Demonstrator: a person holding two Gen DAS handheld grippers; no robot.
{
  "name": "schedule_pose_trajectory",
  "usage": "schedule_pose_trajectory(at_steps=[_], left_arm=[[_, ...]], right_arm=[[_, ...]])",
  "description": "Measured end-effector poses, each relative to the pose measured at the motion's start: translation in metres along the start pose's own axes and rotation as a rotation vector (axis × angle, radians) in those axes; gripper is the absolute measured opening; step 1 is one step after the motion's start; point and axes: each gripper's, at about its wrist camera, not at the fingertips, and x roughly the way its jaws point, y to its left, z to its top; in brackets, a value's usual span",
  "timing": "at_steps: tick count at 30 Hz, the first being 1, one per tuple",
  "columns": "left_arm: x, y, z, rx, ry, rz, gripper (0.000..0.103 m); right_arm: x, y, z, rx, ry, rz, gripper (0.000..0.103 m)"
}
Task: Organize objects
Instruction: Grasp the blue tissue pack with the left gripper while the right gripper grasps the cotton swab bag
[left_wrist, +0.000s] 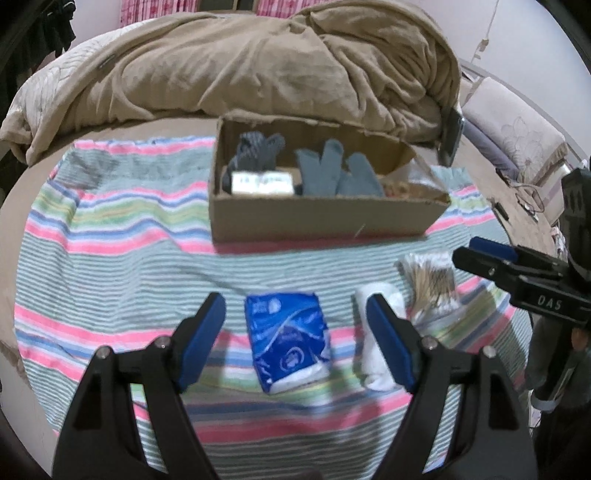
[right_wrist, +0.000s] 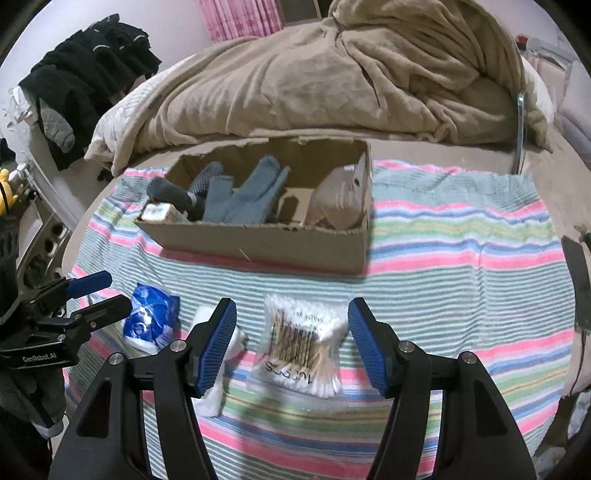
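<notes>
A blue tissue pack (left_wrist: 286, 338) lies on the striped towel (left_wrist: 122, 258), between the fingers of my left gripper (left_wrist: 295, 332), which hangs open just above it without touching. A clear bag of cotton swabs (right_wrist: 303, 349) lies between the fingers of my right gripper (right_wrist: 291, 345), which is also open. A white rolled cloth (left_wrist: 376, 365) rests between the two items, partly hidden by my left gripper's right finger. The cardboard box (left_wrist: 317, 221) behind holds grey gloves (left_wrist: 332, 170), a dark sock (left_wrist: 255, 151) and a small white carton (left_wrist: 262, 182).
A rumpled tan blanket (left_wrist: 277, 62) is heaped behind the box. Dark clothes (right_wrist: 88, 77) hang at the far left. A plastic-wrapped item (right_wrist: 340, 195) fills the box's right end. A dark strap (right_wrist: 580, 280) lies at the towel's right edge.
</notes>
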Motion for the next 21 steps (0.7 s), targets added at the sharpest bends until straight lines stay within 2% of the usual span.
schedule_pose_trajectory(at_steps=[14,21], left_arm=[[0.041,-0.003,-0.023,0.012,0.111,0.017,0.080],[0.050,-0.011,-0.030,0.064,0.099,0.069,0.080]], right_arm=[[0.030,-0.003,-0.018,-0.001,0.073,-0.022,0.066],[0.044,0.000,-0.024,-0.021,0.099,-0.048,0.066]])
